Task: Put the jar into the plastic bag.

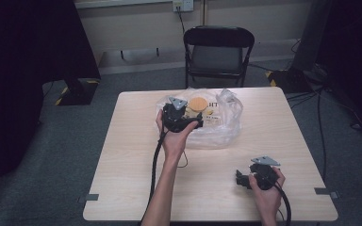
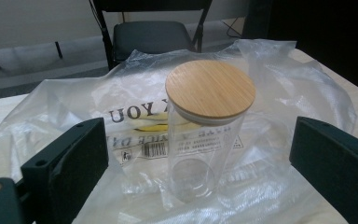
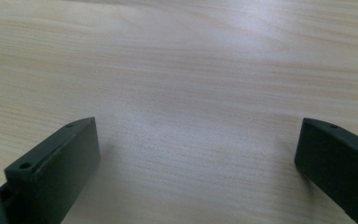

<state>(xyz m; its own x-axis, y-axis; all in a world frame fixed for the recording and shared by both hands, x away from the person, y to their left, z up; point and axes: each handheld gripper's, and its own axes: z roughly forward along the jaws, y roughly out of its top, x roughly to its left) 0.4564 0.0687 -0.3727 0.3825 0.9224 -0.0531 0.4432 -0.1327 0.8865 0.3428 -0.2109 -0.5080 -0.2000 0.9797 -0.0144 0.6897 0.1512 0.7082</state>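
Observation:
A clear glass jar [image 2: 204, 154] with a round bamboo lid [image 2: 209, 88] stands upright on a crumpled clear plastic bag [image 2: 284, 84] printed with black letters. My left gripper [image 2: 200, 163] is open, its jaws wide on either side of the jar without touching it. In the high view the left gripper [image 1: 199, 121] is held over the bag [image 1: 226, 127] at the table's far middle, with the lid [image 1: 198, 103] just beyond it. My right gripper [image 1: 239, 179] rests low near the table's front right, pointing left. Its jaws stand open over bare wood [image 3: 191, 93] with nothing between them.
The light wooden table [image 1: 132, 155] has tape tabs at its front corners. A black folding chair [image 1: 217, 52] stands behind the far edge. Cables trail from both grippers toward the front edge and more lie on the floor at the right.

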